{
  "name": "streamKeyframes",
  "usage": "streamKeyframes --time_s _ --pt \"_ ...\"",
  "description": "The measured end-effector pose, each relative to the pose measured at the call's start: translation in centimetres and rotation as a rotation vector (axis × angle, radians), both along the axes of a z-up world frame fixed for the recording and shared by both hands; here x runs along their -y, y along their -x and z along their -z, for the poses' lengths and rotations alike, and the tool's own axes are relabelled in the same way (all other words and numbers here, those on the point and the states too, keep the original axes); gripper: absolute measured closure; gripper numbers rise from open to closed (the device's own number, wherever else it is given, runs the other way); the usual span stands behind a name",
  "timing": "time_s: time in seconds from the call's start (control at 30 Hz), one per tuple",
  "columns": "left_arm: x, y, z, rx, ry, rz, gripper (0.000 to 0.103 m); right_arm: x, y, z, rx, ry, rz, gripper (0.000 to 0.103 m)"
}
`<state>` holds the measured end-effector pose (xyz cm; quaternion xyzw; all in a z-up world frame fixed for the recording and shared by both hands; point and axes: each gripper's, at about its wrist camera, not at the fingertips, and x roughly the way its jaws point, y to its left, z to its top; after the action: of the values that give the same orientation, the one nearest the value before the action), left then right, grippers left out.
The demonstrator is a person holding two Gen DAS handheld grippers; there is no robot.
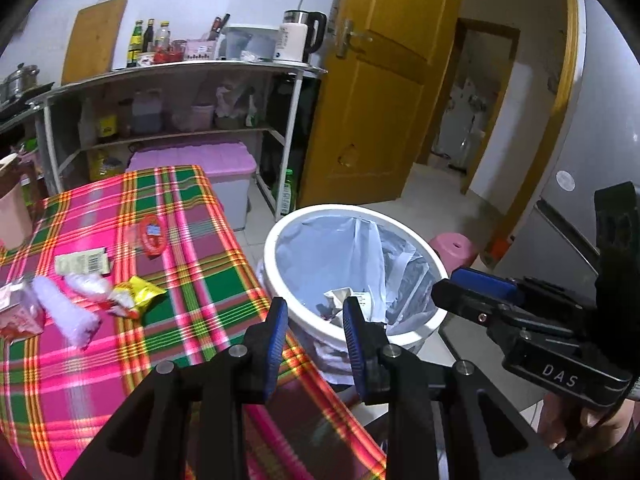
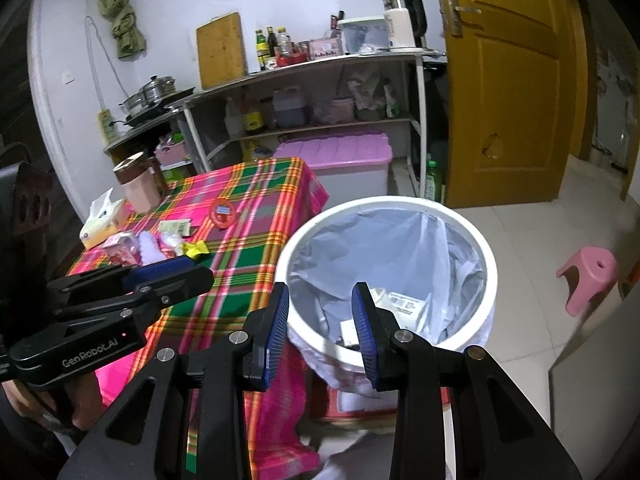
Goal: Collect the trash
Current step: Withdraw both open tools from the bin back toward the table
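Note:
A white bin (image 1: pixel 276 240) (image 2: pixel 490 256) with a clear liner stands beside the table and holds crumpled paper (image 1: pixel 340 295) and a labelled scrap (image 2: pixel 404 301). On the plaid tablecloth (image 1: pixel 192 280) lie a yellow wrapper (image 1: pixel 145 290) (image 2: pixel 197 249), a red round packet (image 1: pixel 154 235) (image 2: pixel 222 212), a white barcode packet (image 1: pixel 82 263), white fluffy pieces (image 1: pixel 70 314) and a pink pack (image 1: pixel 18 314). My left gripper (image 1: pixel 316 320) (image 2: pixel 202 271) hangs open over the bin's near rim with nothing between its fingers. My right gripper (image 2: pixel 320 314) (image 1: pixel 442 290) is open and empty above the bin.
A pink canister (image 2: pixel 138 184) and a tissue box (image 2: pixel 102 220) stand at the table's far end. Behind are a metal shelf (image 2: pixel 304 64), a pink-lidded storage box (image 2: pixel 340 152) and a yellow door (image 2: pixel 508 80). A pink stool (image 2: pixel 588 276) sits on the tiled floor.

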<state>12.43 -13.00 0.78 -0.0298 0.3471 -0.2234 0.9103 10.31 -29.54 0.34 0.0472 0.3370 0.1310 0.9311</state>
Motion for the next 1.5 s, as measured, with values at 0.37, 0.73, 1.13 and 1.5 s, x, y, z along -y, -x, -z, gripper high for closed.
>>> streamKeyframes --time_s 0.37,0.73,1.13,1.5 --pt "-3.1 2.3 -0.6 0.019 0.007 -0.065 0.074 -2.8 1.4 -0.8 0.022 0.014 -0.066 0.069" --pt "-5.8 4.1 -1.0 0.042 0.000 -0.122 0.074 -5.2 2.1 -1.0 0.024 0.025 -0.120 0.069" --pt "-8.8 4.8 -0.9 0.047 -0.006 -0.197 0.074 -7.6 2.0 -0.6 0.006 0.030 -0.179 0.069" --pt "-13.4 4.7 0.3 0.021 -0.018 -0.307 0.074 -10.1 0.3 0.6 -0.026 0.012 -0.258 0.069"
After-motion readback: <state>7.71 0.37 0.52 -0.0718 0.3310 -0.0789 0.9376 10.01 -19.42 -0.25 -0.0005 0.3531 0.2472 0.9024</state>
